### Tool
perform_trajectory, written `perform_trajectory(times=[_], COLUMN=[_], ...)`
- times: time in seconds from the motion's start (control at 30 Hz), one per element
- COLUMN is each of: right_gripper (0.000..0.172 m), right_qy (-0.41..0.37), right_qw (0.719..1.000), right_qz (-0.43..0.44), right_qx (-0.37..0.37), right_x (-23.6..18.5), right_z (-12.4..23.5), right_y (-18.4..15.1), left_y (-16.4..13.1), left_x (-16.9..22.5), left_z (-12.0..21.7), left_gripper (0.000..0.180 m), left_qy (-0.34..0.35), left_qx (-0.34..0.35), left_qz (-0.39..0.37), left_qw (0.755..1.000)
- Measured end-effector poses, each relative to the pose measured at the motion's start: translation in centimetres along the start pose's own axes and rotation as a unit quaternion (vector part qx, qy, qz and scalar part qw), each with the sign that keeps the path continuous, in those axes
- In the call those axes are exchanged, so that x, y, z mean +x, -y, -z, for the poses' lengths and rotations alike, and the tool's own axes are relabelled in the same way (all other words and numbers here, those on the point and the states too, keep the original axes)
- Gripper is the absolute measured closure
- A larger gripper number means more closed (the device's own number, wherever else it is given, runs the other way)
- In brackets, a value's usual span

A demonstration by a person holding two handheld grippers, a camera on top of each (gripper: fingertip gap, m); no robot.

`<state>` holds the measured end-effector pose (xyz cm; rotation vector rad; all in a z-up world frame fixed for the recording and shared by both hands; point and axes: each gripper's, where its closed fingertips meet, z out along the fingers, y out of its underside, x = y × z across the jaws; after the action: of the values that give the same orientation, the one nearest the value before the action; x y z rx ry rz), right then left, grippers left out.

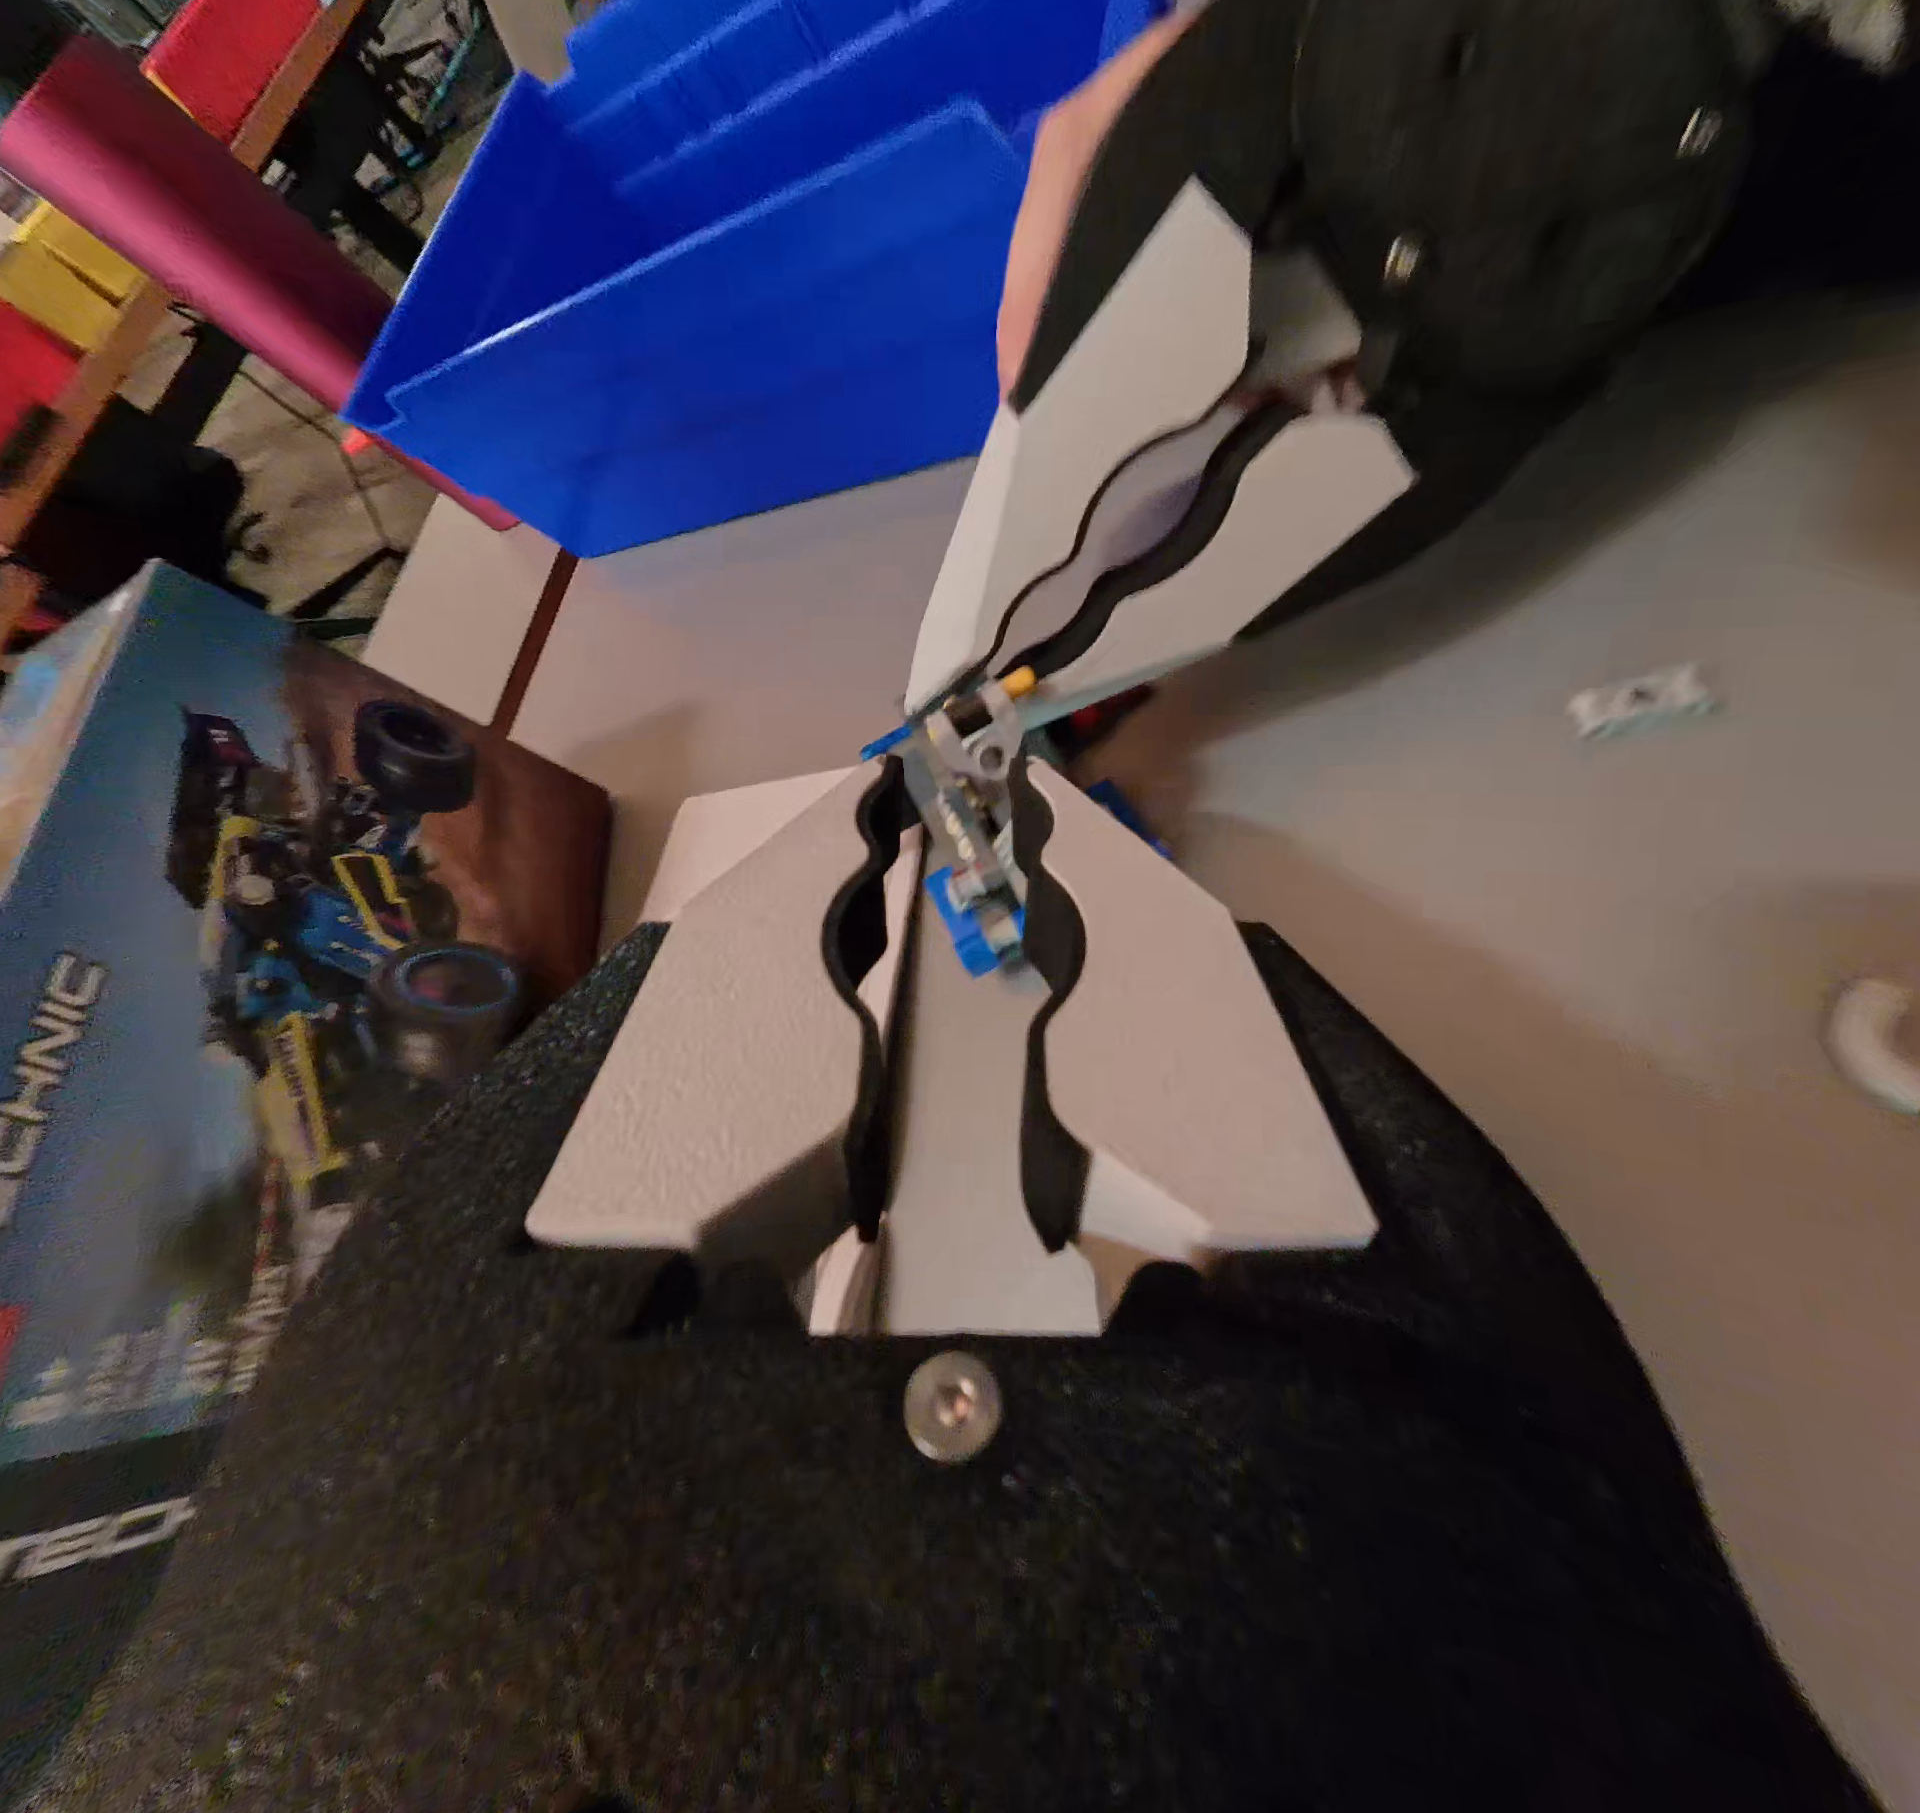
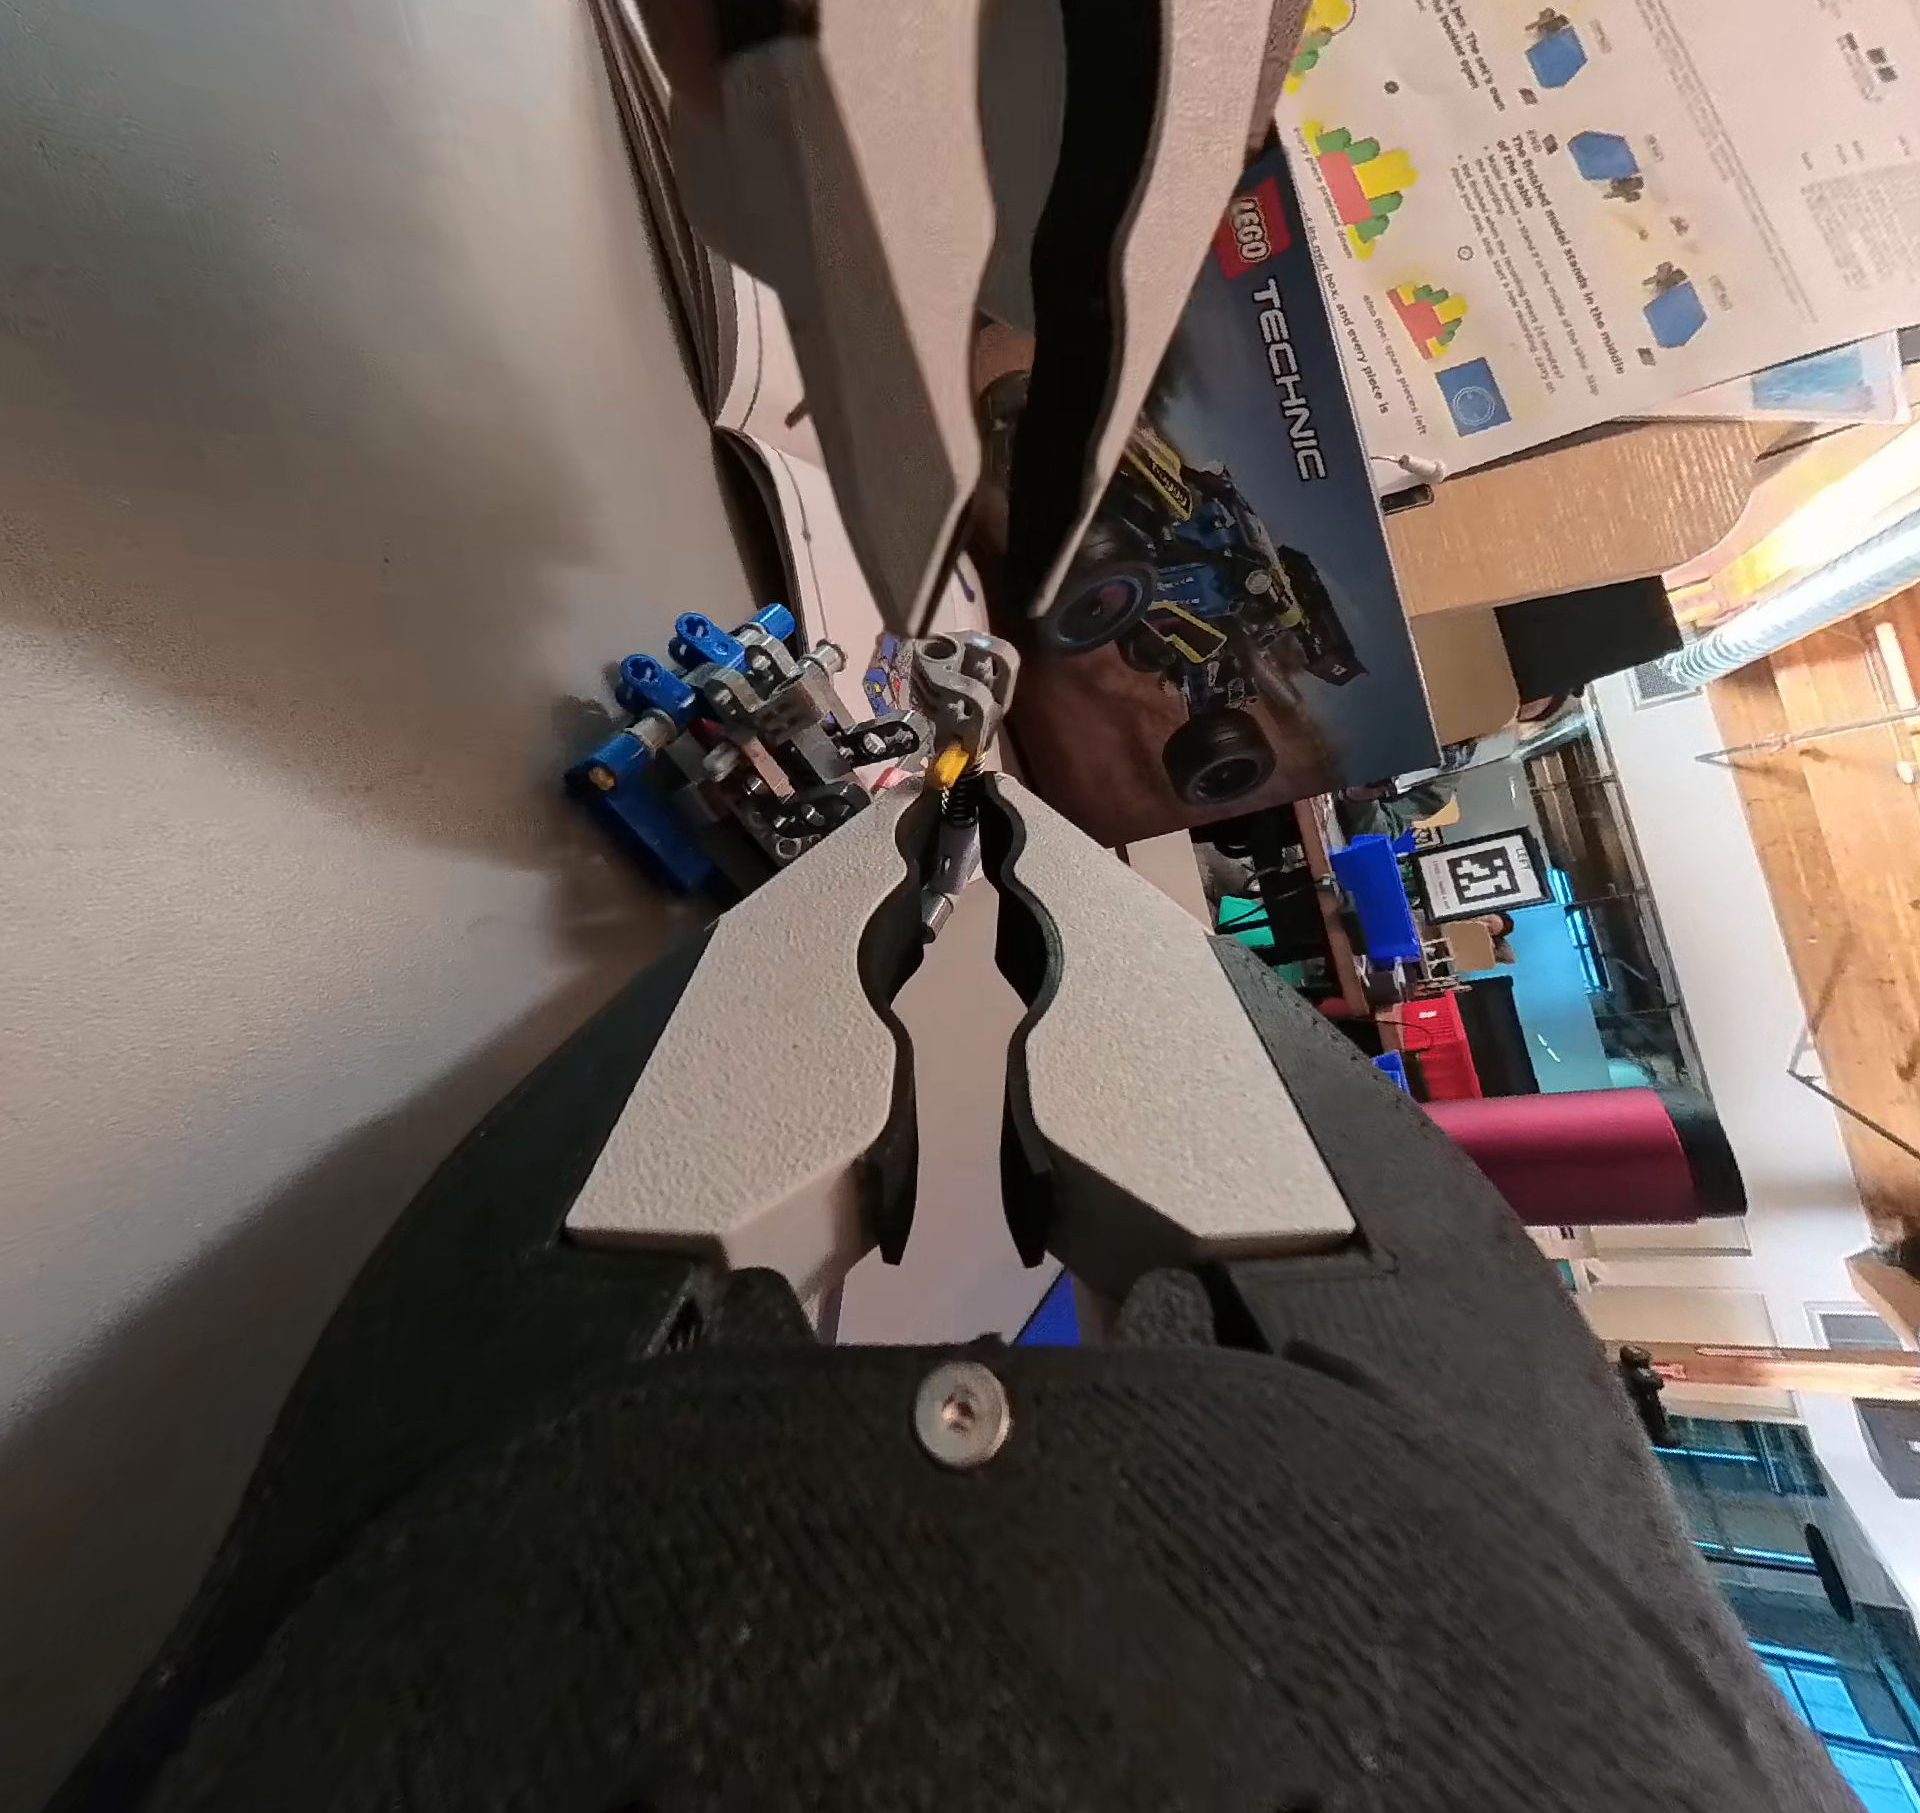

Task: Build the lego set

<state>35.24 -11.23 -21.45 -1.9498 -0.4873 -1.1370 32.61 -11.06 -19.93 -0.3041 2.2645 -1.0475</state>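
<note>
The right tongs [image 2: 961, 807] grip a grey toy shock absorber with black spring and yellow collar [image 2: 951, 776]. The left tongs [image 2: 982, 610] stand parted just above its grey head, over the blue-and-grey brick assembly [image 2: 717, 755] on the pale surface [image 2: 260, 620].

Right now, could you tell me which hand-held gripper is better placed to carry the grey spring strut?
Probably the right hand-held gripper: its fingers pinch the spring strut, while the left hand-held gripper hovers open above it.
</note>
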Motion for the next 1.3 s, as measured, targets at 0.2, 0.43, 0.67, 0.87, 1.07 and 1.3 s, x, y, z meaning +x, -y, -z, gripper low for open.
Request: perform_trajectory(times=[0.2, 0.43, 0.67, 0.87, 1.07, 1.3], right_gripper=[0.167, 0.167, 0.168, 0.168, 0.168, 0.172], right_qy=[-0.008, -0.008, 0.001, 0.006, 0.022, 0.081], right_qw=[1.0, 1.0, 1.0, 1.0, 1.0, 0.989], right_qz=[0.019, 0.018, 0.003, 0.007, -0.022, -0.127], right_qx=[-0.004, -0.01, -0.006, -0.012, -0.001, 0.01], right_x=[0.1, 0.1, -0.1, -0.3, -0.3, -0.2], right_z=[-0.1, -0.1, -0.2, -0.3, 0.0, 1.0], right_y=[0.0, -0.2, -0.1, -0.3, -0.4, 0.3], left_y=[0.1, -0.4, -1.3, -1.2, -1.1, -1.0], left_x=[-0.3, 0.8, 0.4, 0.2, 0.3, -0.9], left_z=[-0.3, -0.7, -1.1, -1.2, -1.4, -1.2], left_gripper=[0.157, 0.157, 0.162, 0.169, 0.171, 0.172], left_qy=[0.006, 0.0, 0.039, 0.051, 0.025, 0.045], left_qx=[-0.01, -0.046, -0.074, -0.055, -0.021, 0.045], left_qz=[0.065, 0.082, 0.095, 0.107, 0.165, 0.202], left_qw=[0.998, 0.996, 0.992, 0.992, 0.986, 0.977])
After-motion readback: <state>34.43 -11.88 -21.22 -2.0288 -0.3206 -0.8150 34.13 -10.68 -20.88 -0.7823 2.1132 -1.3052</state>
